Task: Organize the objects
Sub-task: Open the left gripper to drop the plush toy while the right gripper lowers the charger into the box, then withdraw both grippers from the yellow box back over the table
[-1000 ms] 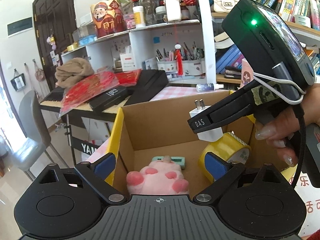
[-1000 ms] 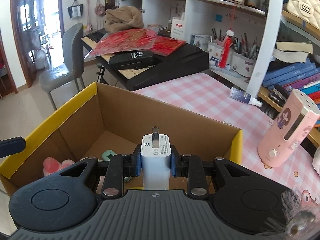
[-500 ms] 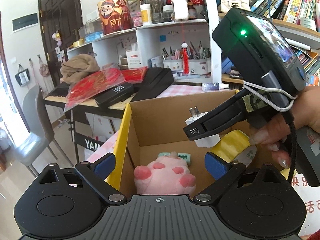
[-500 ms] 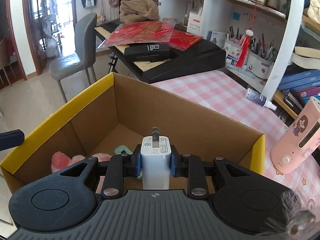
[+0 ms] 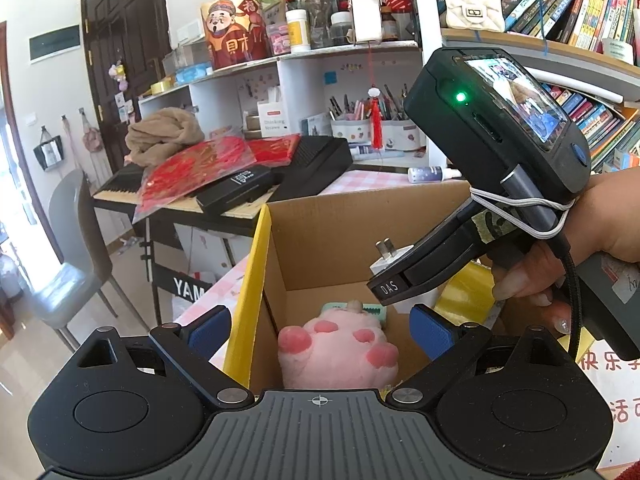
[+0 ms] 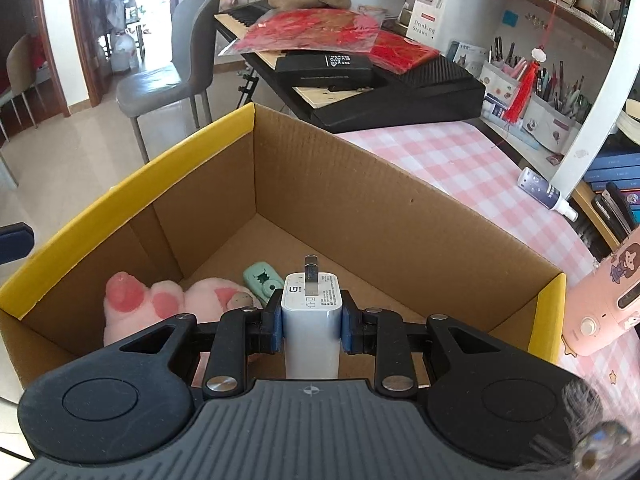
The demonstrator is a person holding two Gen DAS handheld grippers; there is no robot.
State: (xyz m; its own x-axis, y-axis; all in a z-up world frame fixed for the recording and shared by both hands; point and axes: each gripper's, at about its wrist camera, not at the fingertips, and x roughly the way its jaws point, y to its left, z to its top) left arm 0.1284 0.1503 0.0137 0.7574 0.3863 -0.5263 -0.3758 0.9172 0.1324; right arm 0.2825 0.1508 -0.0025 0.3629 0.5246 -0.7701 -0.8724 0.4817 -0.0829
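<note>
My right gripper (image 6: 311, 326) is shut on a white plug charger (image 6: 311, 320), prongs forward, held inside the open top of a cardboard box (image 6: 360, 200) with yellow edges. In the left wrist view the right gripper (image 5: 390, 288) shows from the side, with the charger (image 5: 390, 258) over the box (image 5: 320, 232). A pink plush paw (image 5: 340, 348) and a mint green item (image 6: 262, 280) lie on the box floor. A yellow tape roll (image 5: 466, 294) is in the box behind the right gripper. My left gripper (image 5: 320, 328) is open and empty at the box's near side.
The box stands on a pink checked tablecloth (image 6: 460, 160). A pink appliance (image 6: 608, 300) stands right of the box, a small spray bottle (image 6: 546, 194) lies beyond it. A black keyboard with red bags (image 6: 340, 52) and a grey chair (image 6: 180, 60) lie behind. Shelves of books stand at right.
My right gripper has moved forward and lower into the box with the charger. My left gripper has moved closer to the box, still open.
</note>
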